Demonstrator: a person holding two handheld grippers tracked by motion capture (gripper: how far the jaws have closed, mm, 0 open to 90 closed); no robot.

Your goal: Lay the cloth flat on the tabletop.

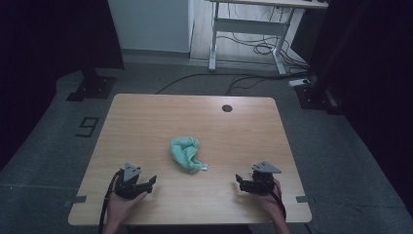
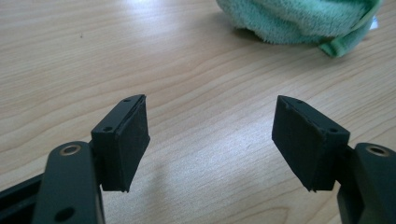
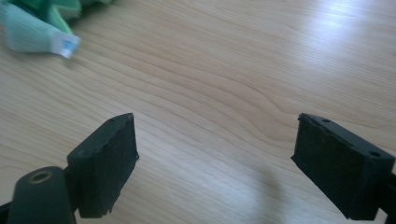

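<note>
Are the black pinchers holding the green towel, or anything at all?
No, nothing is held. The left gripper and the right gripper both have open, empty jaws over the table. The crumpled green towel lies apart, between them.

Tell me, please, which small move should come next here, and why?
Probably bring the left gripper forward to the crumpled green cloth. Both grippers rest open and empty near the table edge, apart from the cloth; the right gripper could then follow.

The high view is dim and slightly grainy, dark at both sides. Both gripper views are bright; glare whitens the bench [image 3: 345, 23] top, soft shadows lie beneath sharp jaws.
</note>
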